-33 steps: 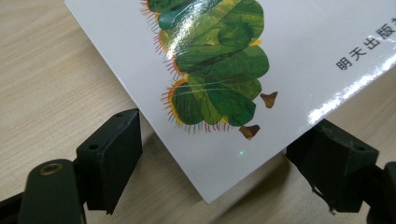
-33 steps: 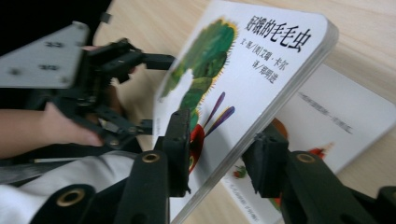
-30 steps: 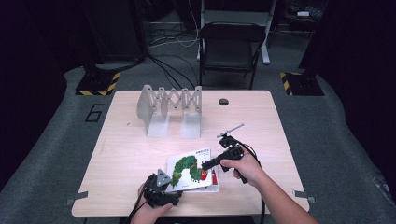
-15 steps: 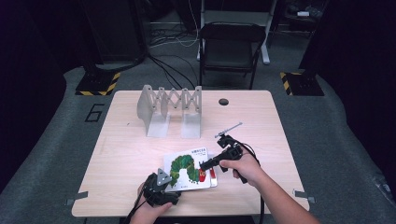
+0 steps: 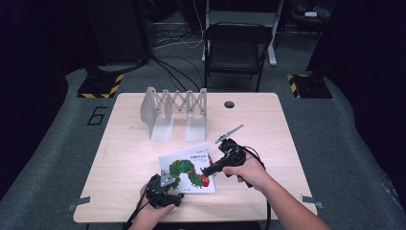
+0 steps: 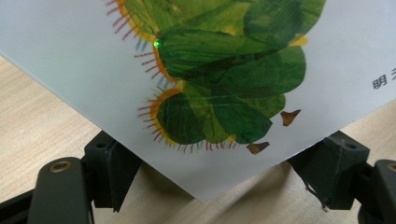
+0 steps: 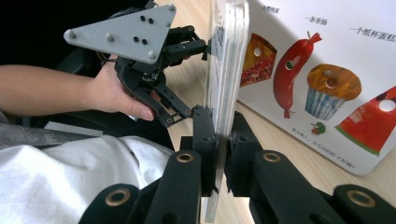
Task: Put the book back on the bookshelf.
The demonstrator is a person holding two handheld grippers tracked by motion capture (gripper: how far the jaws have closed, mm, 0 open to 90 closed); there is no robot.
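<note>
1. A dark room with grey carpet surrounds a light wooden table [image 5: 143, 158]. A black chair [image 5: 235, 52] stands beyond the table's far edge, and black cables trail over the floor near it.

2. On the far half of the table stands a grey expanding book rack [image 5: 174, 112] with a scissor-lattice back joining two upright end plates. Nothing stands between its ends.

3. A small dark round hole [image 5: 229, 104] sits in the tabletop, to the right of the rack.

4. A picture book [image 5: 187, 167] with a white cover and a green caterpillar lies near the table's front edge, in front of the rack and well apart from it. Its right side looks raised off the wood.

5. The person's right hand [image 5: 249, 172] comes in from the bottom right and holds the right gripper [image 5: 207, 170] at the book's right edge. In the right gripper view its two black jaws are pressed tight on the thick edge of the book's board pages [image 7: 224, 93], and they have just been closing onto them. Beside them an open page shows painted foods, among them a cupcake.

6. The left gripper [image 5: 165, 189], in the person's left hand, sits at the book's near left corner. In the left gripper view its jaws stand apart on either side of that corner [image 6: 205, 186], with the cover above them and clear space at each pad, so they grip nothing.
</note>
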